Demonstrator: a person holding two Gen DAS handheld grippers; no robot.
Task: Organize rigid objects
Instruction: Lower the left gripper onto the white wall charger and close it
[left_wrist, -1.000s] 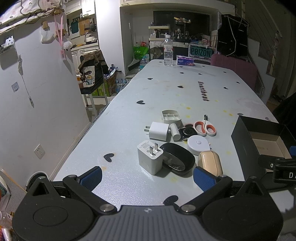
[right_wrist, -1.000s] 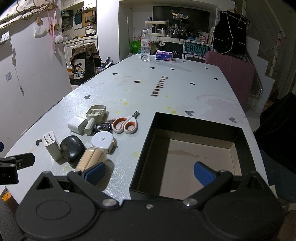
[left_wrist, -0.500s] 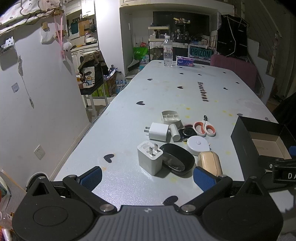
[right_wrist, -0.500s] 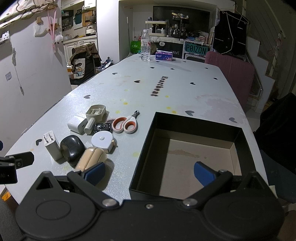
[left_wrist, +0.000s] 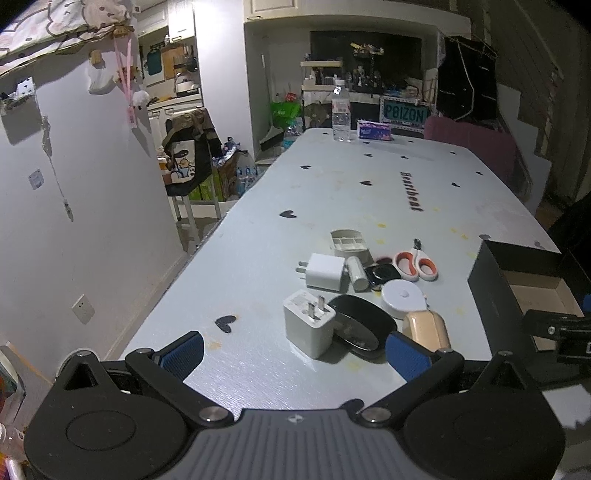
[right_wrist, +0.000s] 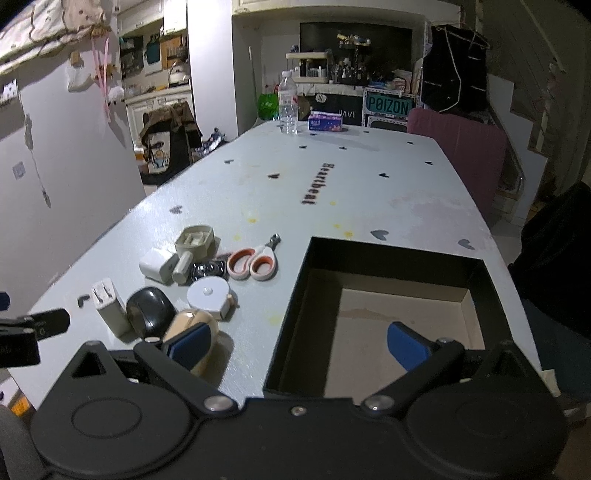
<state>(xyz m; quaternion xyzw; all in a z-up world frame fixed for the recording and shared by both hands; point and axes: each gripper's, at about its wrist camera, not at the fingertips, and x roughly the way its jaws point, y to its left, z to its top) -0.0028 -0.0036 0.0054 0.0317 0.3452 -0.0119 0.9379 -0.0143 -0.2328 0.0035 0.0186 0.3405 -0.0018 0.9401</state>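
The left tongs (left_wrist: 295, 352) are spread wide and hold nothing; they hang low over the near edge of the desk (left_wrist: 369, 192), with the blue pads (left_wrist: 183, 352) clear of every item. The right tongs (right_wrist: 299, 345) are likewise spread wide and empty, the left pad in front of the beige case (right_wrist: 194, 332) and the right pad above the black box (right_wrist: 399, 258). The box is open-topped with a brown cardboard floor and nothing visible inside; it sits on the right part of the desk, near the item cluster but apart from it. The cluster lies to the left of the box: an upright white charger (left_wrist: 308, 323) touching a black mouse (left_wrist: 360, 326), the beige case just beside the mouse, a round white tape measure (left_wrist: 402, 297) behind them, then a second white charger (left_wrist: 325, 271) lying flat, a small white cylinder (left_wrist: 356, 273), a black watch face (left_wrist: 382, 273), a compartmented beige tray (left_wrist: 349, 242) and orange-handled scissors (left_wrist: 415, 262). At the far end of the desk stand a water bottle (right_wrist: 288, 103) and a tissue pack (right_wrist: 325, 122).
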